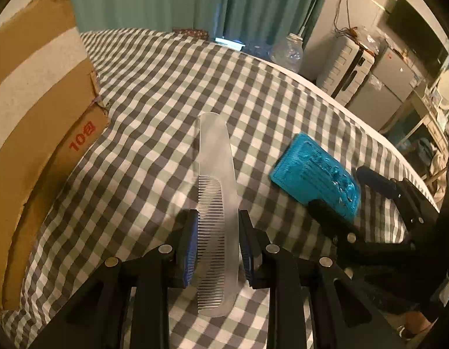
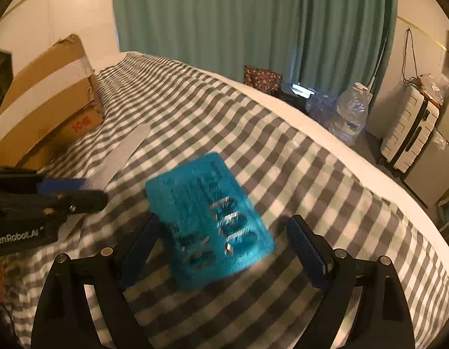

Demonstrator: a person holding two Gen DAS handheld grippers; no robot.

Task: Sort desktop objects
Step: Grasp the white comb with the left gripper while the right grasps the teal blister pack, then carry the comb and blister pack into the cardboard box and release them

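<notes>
At far left a cardboard box (image 1: pixel 35 110) with red print is seen standing on the checked cloth (image 1: pixel 166 93), its open flap raised. Just right of it, near centre, a clear plastic comb (image 1: pixel 217 192) is laid flat on the cloth, teeth facing left, handle pointing away. The left gripper (image 1: pixel 217 244) is set astride the toothed half: blue pads (image 1: pixel 189 250) are drawn in tight to both edges, so the jaws are judged clamped on the comb, though true pad contact on the right edge cannot be fully confirmed. Comb not yet lifted.

Further right a teal blister pack (image 2: pixel 207 226) is lying on the cloth, tilted diagonally, well apart from the comb. The right gripper (image 2: pixel 224 250) is held low over it, jaws spread wide, one finger on each side; nothing is gripped. Its view is motion-blurred, so contact with the pack cannot be told.

Step judged in hand: two-handed pick, comb grasped, pack being approached.

Next move, as judged: right jaws to be lowered and closed across the pack's short width; comb to be raised level, likely toward the box. Risk: thin pack slipping on soft cloth.
</notes>
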